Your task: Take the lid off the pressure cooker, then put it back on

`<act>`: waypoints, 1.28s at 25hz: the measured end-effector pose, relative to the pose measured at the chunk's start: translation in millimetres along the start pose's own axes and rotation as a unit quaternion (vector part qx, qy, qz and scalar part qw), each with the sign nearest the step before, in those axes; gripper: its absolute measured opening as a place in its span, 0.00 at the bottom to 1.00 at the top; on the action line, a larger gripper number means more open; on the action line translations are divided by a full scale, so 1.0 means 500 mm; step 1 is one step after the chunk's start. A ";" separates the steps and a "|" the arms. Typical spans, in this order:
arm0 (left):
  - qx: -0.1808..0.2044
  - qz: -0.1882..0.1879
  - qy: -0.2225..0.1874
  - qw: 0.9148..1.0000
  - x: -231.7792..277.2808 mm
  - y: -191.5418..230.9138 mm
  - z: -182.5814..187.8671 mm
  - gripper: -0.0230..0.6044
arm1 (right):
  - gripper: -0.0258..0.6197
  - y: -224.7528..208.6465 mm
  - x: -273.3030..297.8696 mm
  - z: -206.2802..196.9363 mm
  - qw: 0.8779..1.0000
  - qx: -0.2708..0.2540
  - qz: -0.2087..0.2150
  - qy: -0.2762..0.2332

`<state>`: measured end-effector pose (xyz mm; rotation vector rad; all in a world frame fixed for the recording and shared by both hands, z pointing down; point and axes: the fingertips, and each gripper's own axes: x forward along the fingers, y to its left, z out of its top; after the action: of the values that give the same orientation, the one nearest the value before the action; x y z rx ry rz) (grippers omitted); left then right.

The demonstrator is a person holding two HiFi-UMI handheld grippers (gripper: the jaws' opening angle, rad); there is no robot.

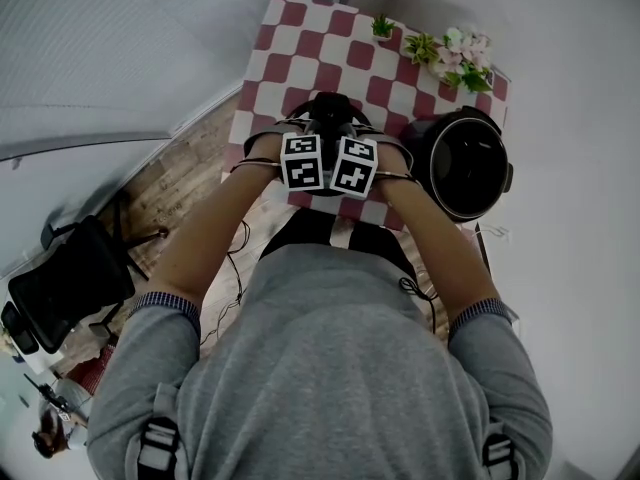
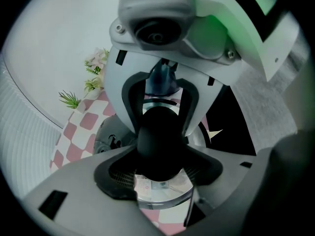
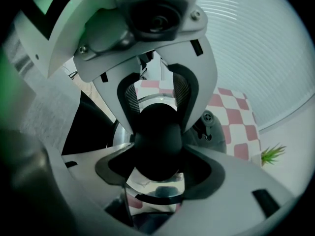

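Both grippers meet over the red-and-white checked table (image 1: 300, 38), their marker cubes side by side. They hold the cooker's lid (image 1: 330, 192), which is mostly hidden beneath them. In the left gripper view my left gripper (image 2: 160, 167) is shut on the lid's black knob (image 2: 160, 141), with the steel lid (image 2: 162, 196) below it. The right gripper (image 3: 157, 167) grips the same knob (image 3: 157, 139) from the opposite side. The open black pressure cooker (image 1: 465, 163) stands to the right of the lid, near the table's right edge.
Pink flowers with green leaves (image 1: 460, 58) and a small potted plant (image 1: 382, 26) stand along the table's far edge. A dark chair (image 1: 70, 278) sits on the wooden floor at the left. White walls close in behind and to the right of the table.
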<state>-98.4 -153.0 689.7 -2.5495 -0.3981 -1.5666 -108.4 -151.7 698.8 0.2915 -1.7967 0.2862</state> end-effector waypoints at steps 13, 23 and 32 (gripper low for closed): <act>0.010 -0.012 0.008 1.000 0.061 0.017 -0.016 0.52 | 0.49 -0.019 0.056 -0.028 1.000 0.013 -0.002 0.016; 0.011 -0.019 0.014 1.000 0.073 0.026 -0.030 0.52 | 0.50 -0.029 0.073 -0.025 1.000 0.016 -0.001 0.011; 0.004 -0.014 -0.003 1.000 0.071 0.028 -0.027 0.52 | 0.55 -0.030 0.071 -0.027 1.000 0.016 0.006 0.015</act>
<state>-91.0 -164.0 727.8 -2.5544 -0.4408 -1.5623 -99.5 -162.6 736.9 0.2976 -1.7665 0.3257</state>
